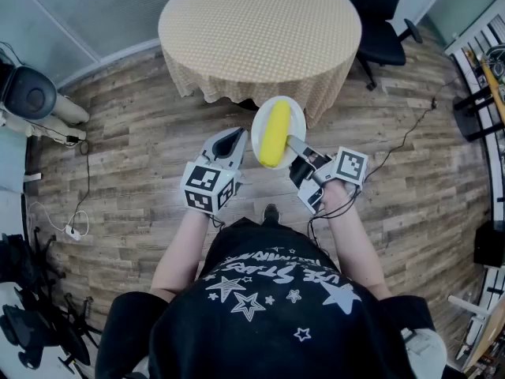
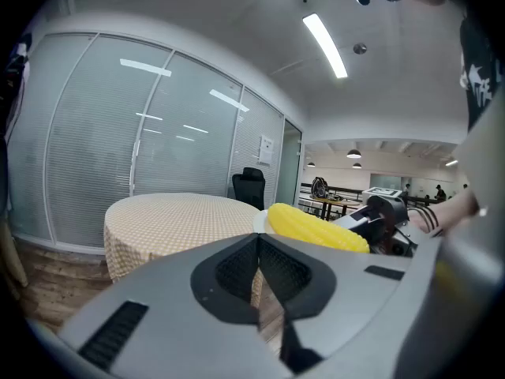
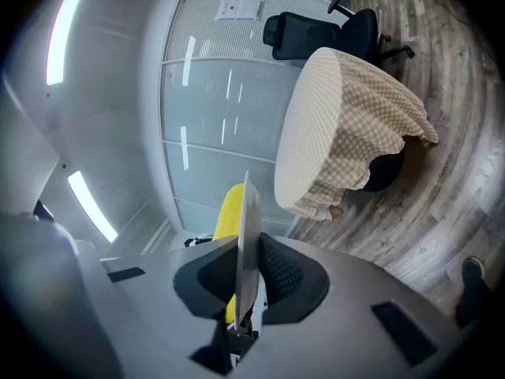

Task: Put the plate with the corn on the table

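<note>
The yellow corn cob (image 1: 274, 134) lies loose on the small round white plate (image 1: 295, 110). The plate is up in the air, held only by the right claw (image 1: 293, 150), whose jaws are clamped on one spot of its thin rim. In the right gripper view the plate (image 3: 246, 235) stands edge-on between those jaws, with the cob (image 3: 229, 208) just to its left. The danger lies in that hold: the whole load sticks out ahead of the claw from a single edge, so a small roll of the wrist could tip the plate. The cob could then roll off onto the wood-plank floor (image 1: 142, 133), or the rim could slip in the jaws. The cob's long axis runs away from the right claw, with its near end just beside the jaws. Its far end points toward the round tabletop under a yellow checked cloth (image 1: 260, 22), ahead of both claws and well apart. The left claw (image 1: 231, 142), just left of the plate, has its jaws together on nothing
</note>
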`<state>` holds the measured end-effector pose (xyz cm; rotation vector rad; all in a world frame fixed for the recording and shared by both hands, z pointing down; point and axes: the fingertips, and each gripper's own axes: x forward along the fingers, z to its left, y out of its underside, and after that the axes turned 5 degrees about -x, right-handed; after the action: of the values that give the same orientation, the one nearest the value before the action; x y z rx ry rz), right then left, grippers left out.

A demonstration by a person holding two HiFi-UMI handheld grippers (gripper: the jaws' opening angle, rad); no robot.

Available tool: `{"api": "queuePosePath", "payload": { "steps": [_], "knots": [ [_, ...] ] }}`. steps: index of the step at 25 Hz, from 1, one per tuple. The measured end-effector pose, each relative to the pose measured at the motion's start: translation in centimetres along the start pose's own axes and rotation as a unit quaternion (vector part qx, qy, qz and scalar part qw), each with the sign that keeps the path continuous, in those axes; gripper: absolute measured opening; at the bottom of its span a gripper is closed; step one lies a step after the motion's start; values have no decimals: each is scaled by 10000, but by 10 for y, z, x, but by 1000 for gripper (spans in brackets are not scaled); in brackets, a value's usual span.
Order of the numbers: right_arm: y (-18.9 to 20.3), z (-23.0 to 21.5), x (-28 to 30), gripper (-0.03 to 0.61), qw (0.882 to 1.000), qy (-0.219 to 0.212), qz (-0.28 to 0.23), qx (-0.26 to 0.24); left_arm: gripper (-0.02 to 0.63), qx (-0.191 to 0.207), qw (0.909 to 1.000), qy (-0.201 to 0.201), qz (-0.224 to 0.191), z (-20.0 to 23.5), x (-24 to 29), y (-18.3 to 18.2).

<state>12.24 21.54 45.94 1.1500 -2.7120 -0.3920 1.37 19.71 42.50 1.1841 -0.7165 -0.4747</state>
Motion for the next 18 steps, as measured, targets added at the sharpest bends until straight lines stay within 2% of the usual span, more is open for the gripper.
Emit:
{"api": "queuePosePath", "payload": {
  "steps": [8,18],
  "knots": [
    [9,-3,-3,51,9996,39,-149,250,8,39,10000,5,31,-1,-8,5],
    [23,-5,-3,51,9994,187,-136,241,8,49,10000,23,56,1,-19,8]
  ]
}}
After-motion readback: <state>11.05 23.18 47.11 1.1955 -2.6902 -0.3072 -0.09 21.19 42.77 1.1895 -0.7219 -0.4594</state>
